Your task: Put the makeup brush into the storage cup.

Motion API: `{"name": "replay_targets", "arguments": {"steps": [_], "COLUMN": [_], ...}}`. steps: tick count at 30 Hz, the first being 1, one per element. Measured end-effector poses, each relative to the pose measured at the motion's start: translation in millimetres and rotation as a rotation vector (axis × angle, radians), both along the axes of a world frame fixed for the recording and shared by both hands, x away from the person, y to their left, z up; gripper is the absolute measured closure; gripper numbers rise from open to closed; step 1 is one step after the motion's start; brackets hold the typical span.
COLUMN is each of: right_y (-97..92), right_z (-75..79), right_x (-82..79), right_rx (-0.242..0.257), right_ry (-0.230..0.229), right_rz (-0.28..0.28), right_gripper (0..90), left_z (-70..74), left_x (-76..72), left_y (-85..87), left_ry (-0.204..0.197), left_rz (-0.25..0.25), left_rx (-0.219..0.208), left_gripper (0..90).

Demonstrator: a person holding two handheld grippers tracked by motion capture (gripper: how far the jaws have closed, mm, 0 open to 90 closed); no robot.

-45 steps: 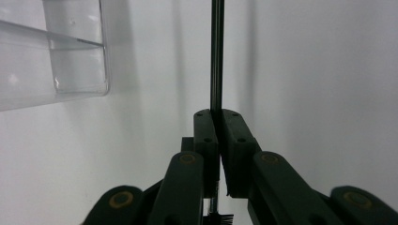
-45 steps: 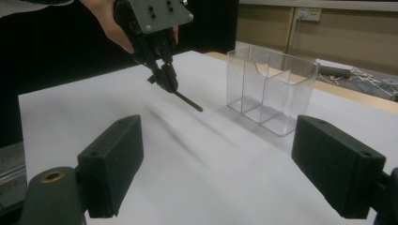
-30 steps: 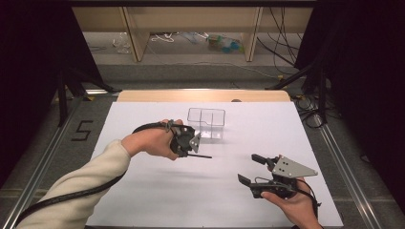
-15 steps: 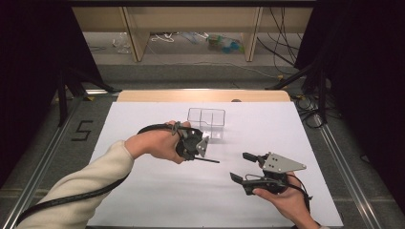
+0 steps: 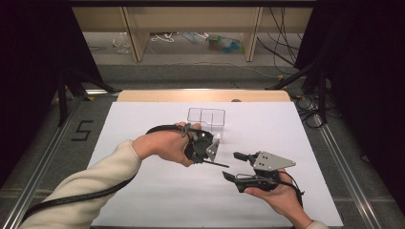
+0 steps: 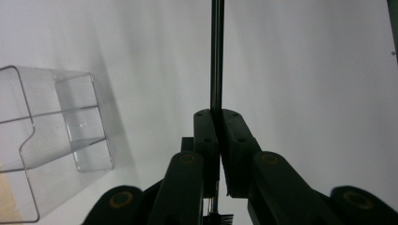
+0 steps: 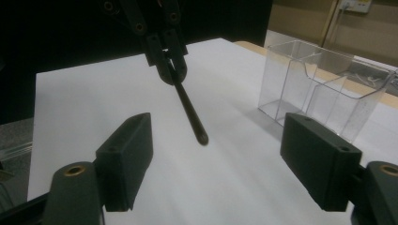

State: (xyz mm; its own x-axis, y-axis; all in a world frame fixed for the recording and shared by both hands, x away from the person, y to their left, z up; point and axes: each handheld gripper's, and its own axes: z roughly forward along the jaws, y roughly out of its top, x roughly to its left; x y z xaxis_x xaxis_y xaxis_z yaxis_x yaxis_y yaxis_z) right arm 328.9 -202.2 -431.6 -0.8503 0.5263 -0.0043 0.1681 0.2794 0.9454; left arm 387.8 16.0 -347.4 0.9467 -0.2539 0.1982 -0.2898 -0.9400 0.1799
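Surface: white sheet covering the table, with a bare wooden strip along its far edge.
Room: dark drapes to left and right; beyond the table, a grey floor with loose cables, wooden legs and a painted 5 on the left.
Container: clear plastic box with compartments, standing on the far middle of the sheet, nothing visible inside.
Task thing: thin dark rod, apparently a small brush, since bristles show at its rear end in the left gripper view; it is held off the sheet, near-side of the box, tip aimed rightward.
Left gripper: clenched on the rod, pads pressed tight on its shaft.
Right gripper: released, nothing between its jaws; they have just been closing a little and stand well apart.
Change: since a second ago the left hand has carried the rod rightward and a little higher, and the right hand has come leftward toward it.
Meaning: probably a hand-over; the rod's tip now lies just ahead of the right jaws, not yet between them.
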Motion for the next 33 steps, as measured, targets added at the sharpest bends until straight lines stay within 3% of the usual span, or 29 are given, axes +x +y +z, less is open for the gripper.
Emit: {"name": "replay_targets", "arguments": {"steps": [2, 4, 5, 6, 20, 23, 25, 26, 31, 33], "right_y": [2.7, 3.8, 4.4, 3.7, 12.1, 11.8, 11.4, 10.8, 9.5, 9.8], "right_z": [-0.3, 0.6, 0.7, 1.9, -0.7, -0.6, -0.8, -0.7, 0.2, -0.1], "right_x": [0.8, 0.1, 0.0, -1.0, -1.3, -1.9, -1.7, -1.6, -2.4, -2.4], "right_rx": [0.008, -0.001, 0.000, -0.019, 0.005, 0.004, 0.002, -0.003, -0.007, -0.010], "right_ry": [-0.004, -0.002, -0.003, 0.005, -0.011, -0.007, -0.008, -0.012, -0.007, -0.012], "right_rz": [0.012, 0.013, 0.016, 0.015, 0.094, 0.104, 0.105, 0.104, 0.104, 0.110], "right_gripper": [30.8, 32.3, 33.8, 35.1, 60.4, 65.8, 68.0, 69.5, 74.8, 75.8], "left_z": [-1.7, 0.0, -1.0, -0.5, 4.9, 4.8, 5.9, 4.3, 6.3, 5.4], "left_x": [-2.8, -2.9, -4.4, -4.8, -12.0, -13.5, -12.8, -14.1, -13.3, -14.4], "left_y": [-2.8, -5.4, -6.0, -6.4, -17.7, -18.5, -19.4, -19.2, -20.4, -20.3], "left_ry": [0.012, -0.002, 0.011, 0.010, -0.002, 0.003, -0.011, 0.002, -0.014, -0.005], "left_rz": [0.009, -0.015, -0.002, -0.005, -0.054, -0.051, -0.070, -0.054, -0.075, -0.064], "left_rx": [-0.023, -0.007, -0.025, -0.025, -0.007, -0.023, -0.001, -0.021, -0.005, -0.019], "left_gripper": [85.5, 85.5, 85.5, 85.5, 85.5, 85.5, 85.5, 85.5, 85.5, 85.5]}}
